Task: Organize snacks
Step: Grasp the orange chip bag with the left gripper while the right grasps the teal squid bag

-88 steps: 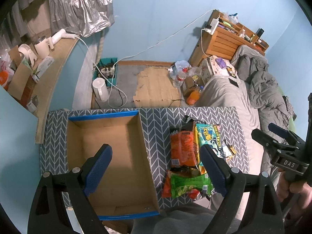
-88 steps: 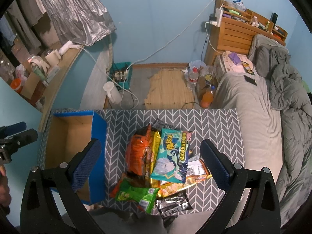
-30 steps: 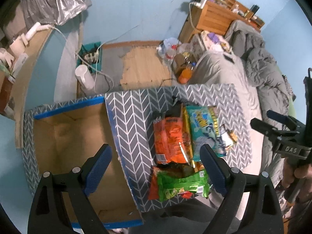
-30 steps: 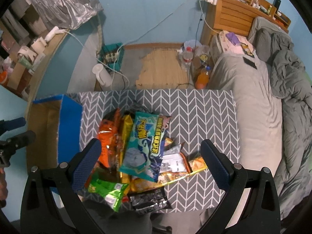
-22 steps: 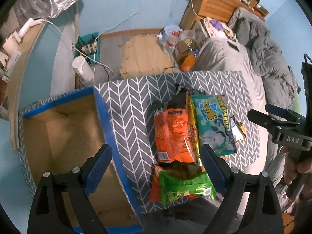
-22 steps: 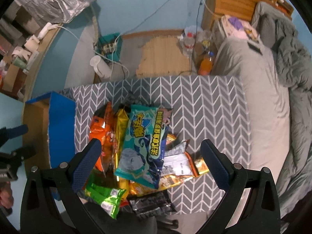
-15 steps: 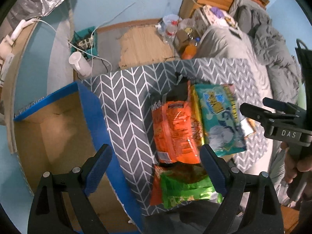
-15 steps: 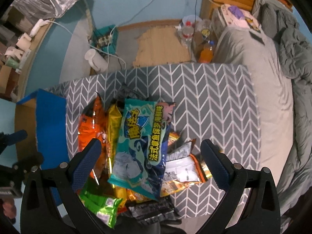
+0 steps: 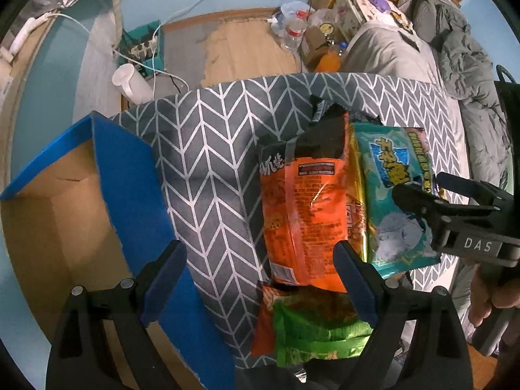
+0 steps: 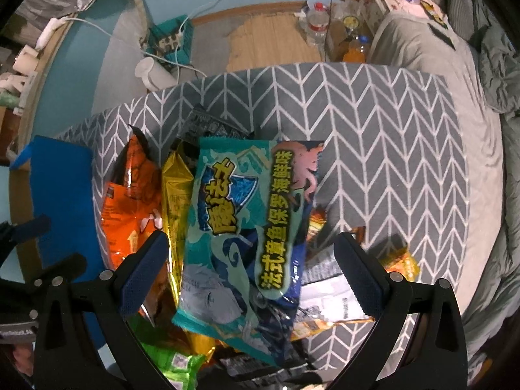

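A pile of snack bags lies on the grey chevron cloth (image 9: 211, 169): an orange bag (image 9: 302, 214), a teal bag (image 10: 250, 227) on top, a gold bag (image 10: 175, 188) between them and a green bag (image 9: 315, 331) at the near edge. An open cardboard box (image 9: 55, 234) with blue-taped edges stands left of the pile. My left gripper (image 9: 260, 279) is open, low over the cloth and the orange bag. My right gripper (image 10: 250, 273) is open, straddling the teal bag from above. The right gripper also shows in the left wrist view (image 9: 422, 195).
Smaller silver, black and orange packets (image 10: 328, 295) lie under the pile's right side. Beyond the table are a white kettle (image 9: 130, 84), a power strip, bottles (image 9: 292, 32) and a bed with a grey duvet (image 9: 455, 32) on the right.
Both grippers have dropped closer to the snack pile. The left one has moved right from over the box to the orange bag; the right one has settled over the teal bag.
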Action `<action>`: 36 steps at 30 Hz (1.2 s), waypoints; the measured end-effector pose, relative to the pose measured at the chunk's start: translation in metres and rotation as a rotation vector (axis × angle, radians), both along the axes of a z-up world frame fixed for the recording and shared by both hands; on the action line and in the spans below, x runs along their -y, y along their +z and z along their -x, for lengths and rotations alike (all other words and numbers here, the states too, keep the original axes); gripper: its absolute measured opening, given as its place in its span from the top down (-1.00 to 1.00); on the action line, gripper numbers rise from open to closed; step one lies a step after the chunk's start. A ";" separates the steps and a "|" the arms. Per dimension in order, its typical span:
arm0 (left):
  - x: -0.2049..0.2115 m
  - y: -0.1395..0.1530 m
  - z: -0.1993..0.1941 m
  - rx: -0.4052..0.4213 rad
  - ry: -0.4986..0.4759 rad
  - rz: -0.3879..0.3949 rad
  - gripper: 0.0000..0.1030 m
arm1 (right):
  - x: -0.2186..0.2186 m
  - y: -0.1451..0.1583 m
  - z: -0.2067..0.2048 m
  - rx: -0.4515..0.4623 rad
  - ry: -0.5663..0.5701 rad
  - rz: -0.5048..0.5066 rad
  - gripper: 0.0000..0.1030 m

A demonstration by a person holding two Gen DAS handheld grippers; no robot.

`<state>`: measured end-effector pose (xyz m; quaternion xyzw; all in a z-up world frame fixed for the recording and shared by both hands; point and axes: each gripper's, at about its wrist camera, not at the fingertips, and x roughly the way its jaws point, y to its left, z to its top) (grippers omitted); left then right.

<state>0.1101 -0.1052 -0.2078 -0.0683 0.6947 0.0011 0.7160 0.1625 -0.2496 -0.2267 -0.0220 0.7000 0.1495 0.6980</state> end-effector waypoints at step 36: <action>0.020 -0.061 -0.032 -0.097 0.033 0.084 -0.08 | 0.036 0.011 0.007 -0.014 0.031 -0.233 0.55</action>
